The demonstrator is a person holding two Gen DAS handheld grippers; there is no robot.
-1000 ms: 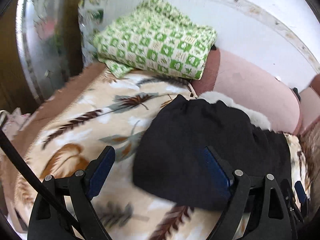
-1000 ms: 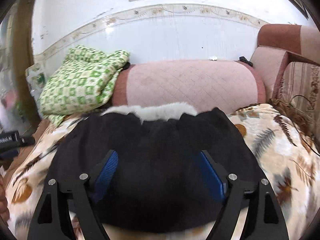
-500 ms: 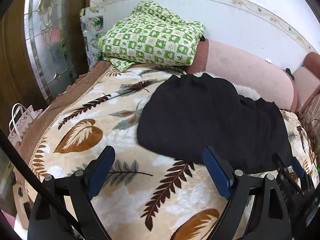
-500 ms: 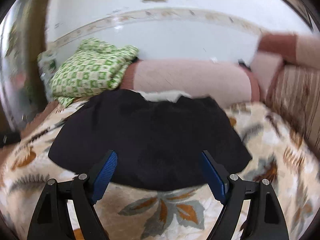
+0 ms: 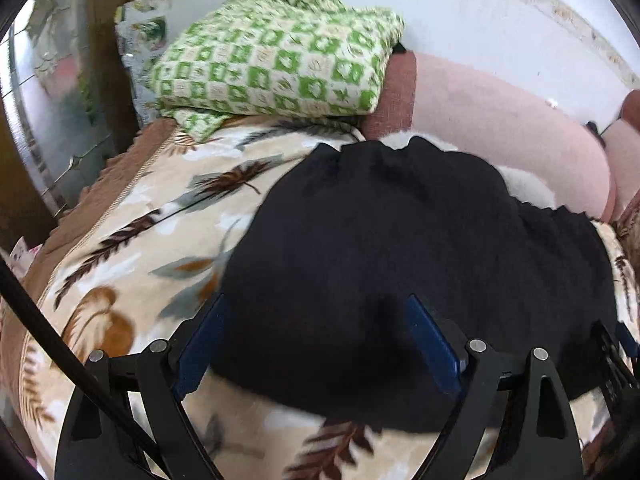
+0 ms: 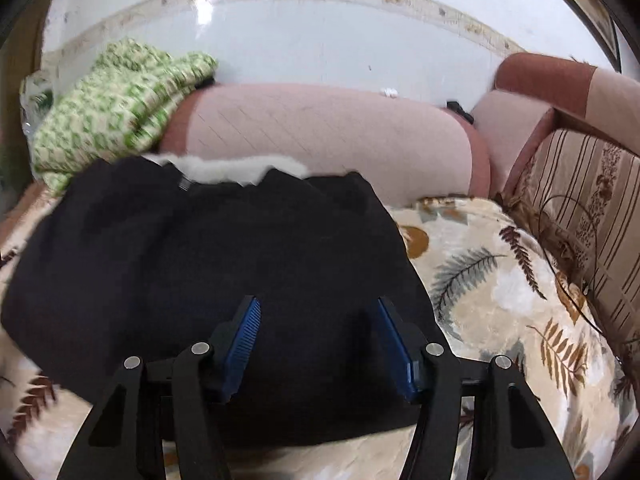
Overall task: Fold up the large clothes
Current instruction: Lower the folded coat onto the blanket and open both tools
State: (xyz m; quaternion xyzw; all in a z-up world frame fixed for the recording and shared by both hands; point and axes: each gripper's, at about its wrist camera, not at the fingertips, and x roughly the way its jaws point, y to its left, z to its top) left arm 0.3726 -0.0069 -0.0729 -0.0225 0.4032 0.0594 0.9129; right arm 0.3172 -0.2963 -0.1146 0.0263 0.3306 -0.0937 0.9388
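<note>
Left wrist view — one black garment (image 5: 400,240), one green-checked blanket (image 5: 276,64), folded.

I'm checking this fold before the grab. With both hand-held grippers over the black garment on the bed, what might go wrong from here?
1. The black garment looks thick and layered, so the right hand-held gripper, whose jaws have just been closing, may pinch only the top layer.
2. The left hand-held gripper is wide open near the edge and could catch the leaf-print blanket too.
</note>
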